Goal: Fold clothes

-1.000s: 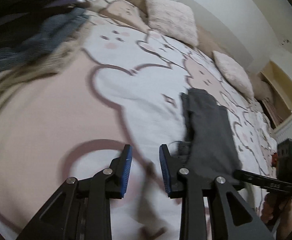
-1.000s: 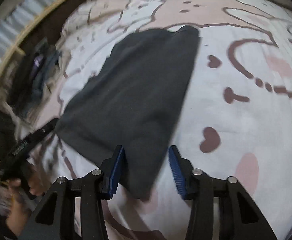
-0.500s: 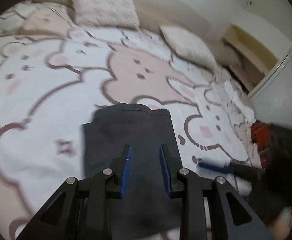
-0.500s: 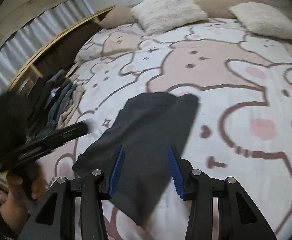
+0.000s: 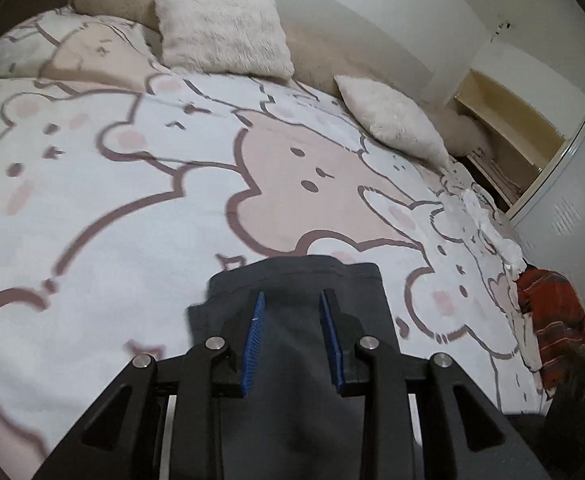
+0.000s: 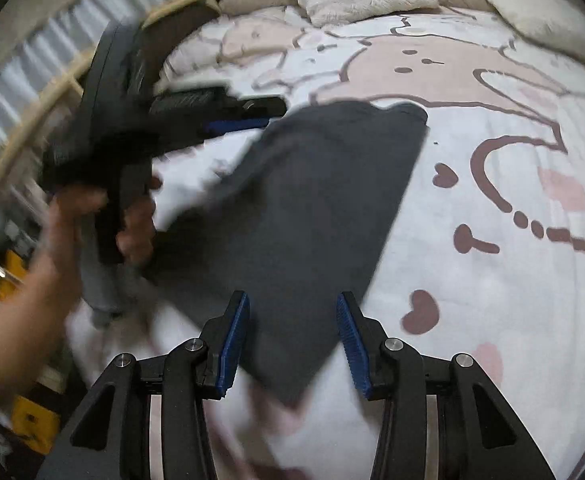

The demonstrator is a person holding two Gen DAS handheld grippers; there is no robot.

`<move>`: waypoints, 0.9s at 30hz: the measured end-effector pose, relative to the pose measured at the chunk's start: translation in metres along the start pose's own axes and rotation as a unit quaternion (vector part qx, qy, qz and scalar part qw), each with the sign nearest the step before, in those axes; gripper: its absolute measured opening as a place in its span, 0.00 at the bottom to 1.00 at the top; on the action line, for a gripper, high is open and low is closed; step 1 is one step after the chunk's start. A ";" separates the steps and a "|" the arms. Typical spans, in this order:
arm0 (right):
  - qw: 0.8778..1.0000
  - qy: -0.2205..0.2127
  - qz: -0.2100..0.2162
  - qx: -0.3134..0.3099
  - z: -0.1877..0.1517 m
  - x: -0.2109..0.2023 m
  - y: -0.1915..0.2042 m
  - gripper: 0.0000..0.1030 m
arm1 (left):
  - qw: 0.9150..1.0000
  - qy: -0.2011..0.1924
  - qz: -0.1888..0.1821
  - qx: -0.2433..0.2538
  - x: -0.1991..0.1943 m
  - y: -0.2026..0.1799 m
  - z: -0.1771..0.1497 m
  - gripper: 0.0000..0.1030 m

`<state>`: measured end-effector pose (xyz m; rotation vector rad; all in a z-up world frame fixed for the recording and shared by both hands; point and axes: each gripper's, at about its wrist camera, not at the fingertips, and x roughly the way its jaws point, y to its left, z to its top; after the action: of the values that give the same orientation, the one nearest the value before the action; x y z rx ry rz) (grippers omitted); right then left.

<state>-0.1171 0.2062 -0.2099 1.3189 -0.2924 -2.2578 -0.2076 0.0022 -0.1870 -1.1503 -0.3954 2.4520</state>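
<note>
A: Report containers and contents.

B: A yellow open wooden shelf unit (image 5: 508, 128) is standing past the far corner of the bed; something pale is lying in its lower compartment, too small to identify. A striped red-and-white cloth (image 5: 548, 312) is hanging off the bed's right edge.

A: Location of the task item?

B: The folded dark grey garment (image 6: 316, 208) is lying flat on the white-and-pink bear-print bedspread (image 5: 92, 200), near the edge closest to the cameras. Two fluffy white square cushions (image 5: 224, 36) are sitting well apart from it at the head of the bed.

A: Which details is each view supplying alone?

B: The right wrist view is showing the left gripper (image 6: 236, 114) from outside, blurred, with the person's left hand (image 6: 132, 224) wrapping its black handle beside the garment's left edge. The left wrist view is showing the shelf unit and a grey cabinet door (image 5: 572, 208) (neither is appearing in the other view).

A: Claw states?

B: The left gripper (image 5: 292, 336) is hovering over the garment with its blue pads (image 5: 252, 340) standing apart and nothing between them. The right gripper (image 6: 288, 344) is pointing at the garment's near corner, jaws spread wider, gripping nothing; whether the pads are touching cloth cannot be told.
</note>
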 end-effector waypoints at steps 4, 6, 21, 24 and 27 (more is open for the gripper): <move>0.998 -0.018 -0.006 0.064 0.017 -0.038 0.002 0.44 | 1.000 0.004 0.016 0.007 -0.026 0.000 -0.017 0.28; 0.995 -0.023 -0.024 0.091 0.025 -0.056 0.005 0.44 | 1.000 0.005 0.024 0.011 -0.039 0.000 -0.026 0.28; 0.983 -0.004 -0.145 0.108 0.074 -0.141 0.068 0.46 | 0.973 0.022 0.135 0.187 -0.077 -0.046 -0.095 0.54; 0.985 -0.010 -0.144 0.095 0.075 -0.148 0.078 0.46 | 0.958 0.027 0.160 0.236 -0.082 -0.057 -0.110 0.64; 0.986 -0.013 -0.141 0.091 0.076 -0.153 0.083 0.46 | 0.923 0.055 0.180 0.337 -0.075 -0.067 -0.131 0.64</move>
<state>-0.0949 0.2104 -0.0214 1.5055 -0.3460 -2.5351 -0.0461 0.0366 -0.1910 -1.0935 0.7090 2.4699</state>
